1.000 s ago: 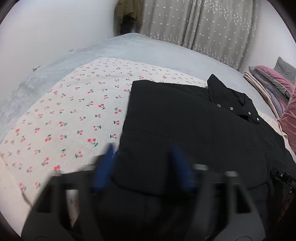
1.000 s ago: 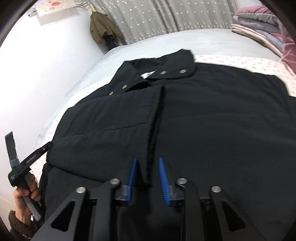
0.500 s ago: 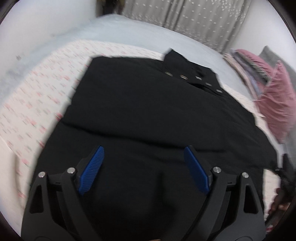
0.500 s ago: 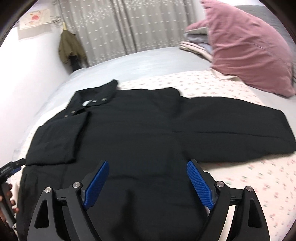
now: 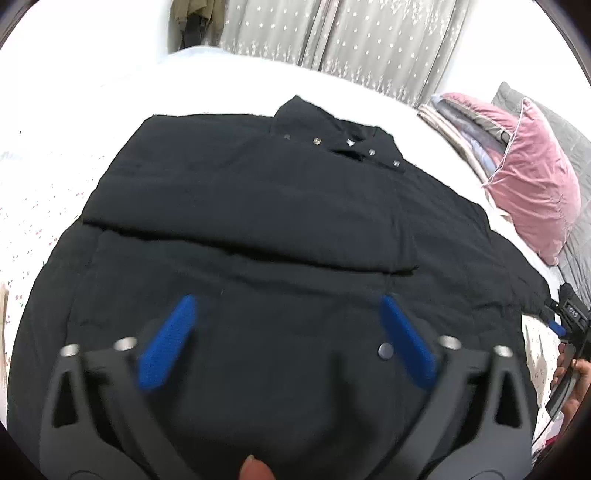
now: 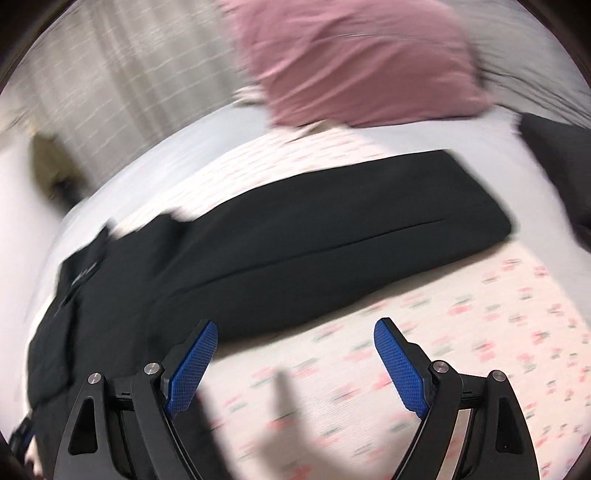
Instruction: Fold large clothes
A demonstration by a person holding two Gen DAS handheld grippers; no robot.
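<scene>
A large black jacket [image 5: 258,206] lies flat on the bed, collar with metal snaps [image 5: 343,144] at the far end. One sleeve [image 5: 240,221] is folded across its chest. The other sleeve [image 6: 332,229] stretches out straight over the cherry-print sheet [image 6: 443,350]. My left gripper [image 5: 286,301] hovers over the jacket's lower body; its jaws are opening and nothing is between them. My right gripper [image 6: 295,325] is open above the sheet just in front of the outstretched sleeve, with nothing between its fingers. The right wrist view is motion-blurred.
A pink pillow [image 5: 532,184] and a stack of folded blankets [image 5: 465,122] lie at the bed's right end. Grey curtains [image 5: 351,40] and a hanging olive coat [image 5: 195,14] stand behind the bed. A hand [image 5: 576,373] shows at the right edge.
My right gripper let go of the folded sleeve's edge, opened wide and swung right to the outstretched sleeve. My left gripper moved right over the jacket's body and its jaws spread wider.
</scene>
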